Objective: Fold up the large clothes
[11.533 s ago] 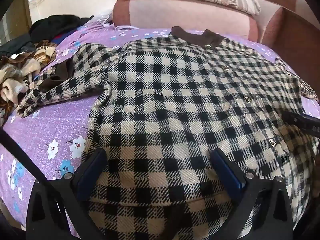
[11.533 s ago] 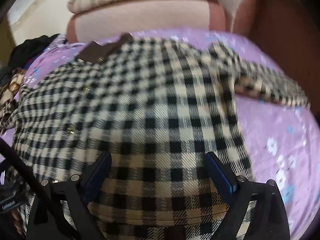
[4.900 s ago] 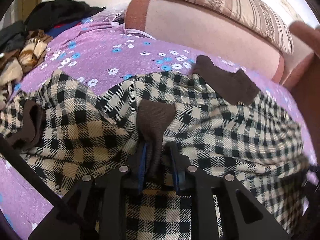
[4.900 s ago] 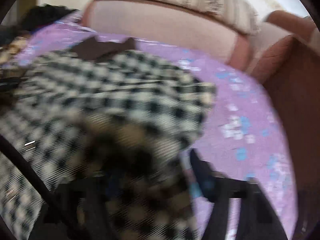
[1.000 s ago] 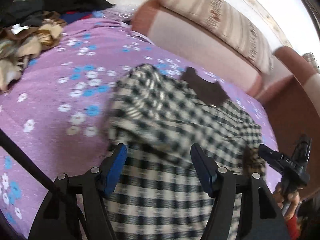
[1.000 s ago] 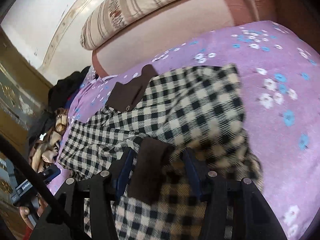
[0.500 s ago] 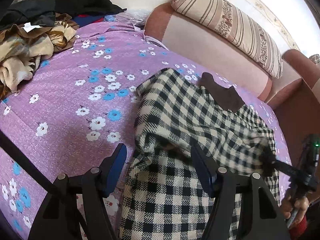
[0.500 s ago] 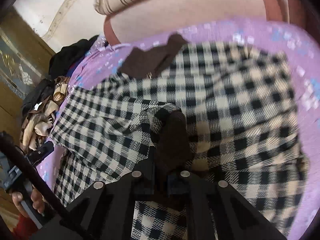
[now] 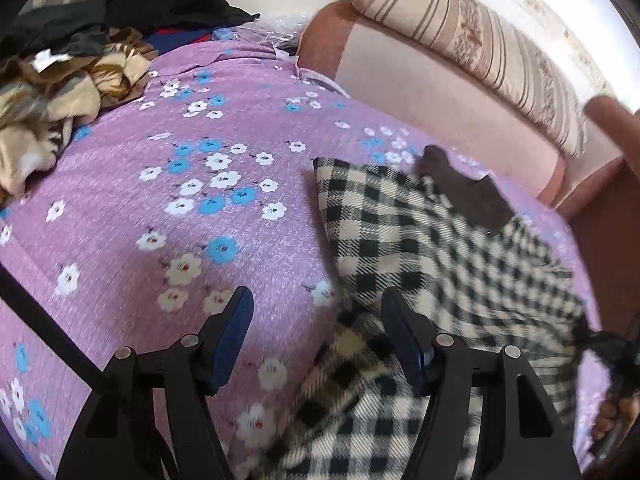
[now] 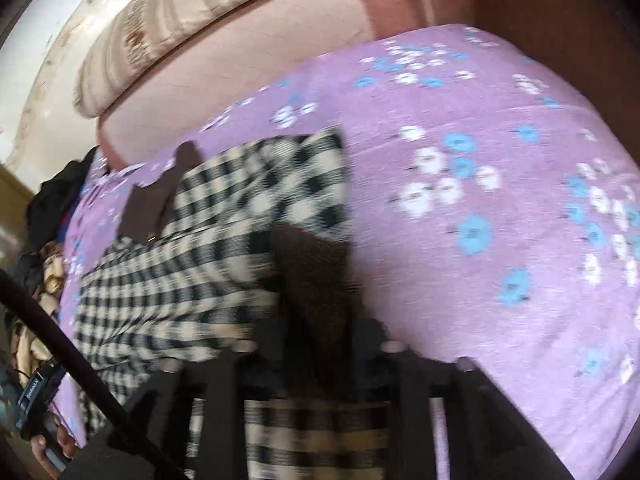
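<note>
A black-and-cream checked coat [image 9: 440,248] with a brown collar [image 9: 464,192] lies on the purple flowered sheet [image 9: 160,200], folded narrow. My left gripper [image 9: 316,300] is open at the coat's left edge, with mostly bare sheet between its fingers. In the blurred right wrist view, the coat [image 10: 224,240] runs to the left. Its brown sleeve cuff [image 10: 312,264] lies between the fingers of my right gripper [image 10: 316,316]. Those jaws are opening and the pads seem clear of the cuff.
A heap of dark and tan clothes [image 9: 60,80] lies at the far left of the bed. A pink padded backrest [image 9: 420,80] with a striped bolster [image 9: 480,40] runs along the far side. A brown armrest [image 10: 560,20] bounds the right. A hand [image 9: 612,420] shows at the right edge.
The right gripper, shut on the brown cuff half a second ago, has parted its jaws and swung toward the coat's right edge. The left gripper has slid left off the coat.
</note>
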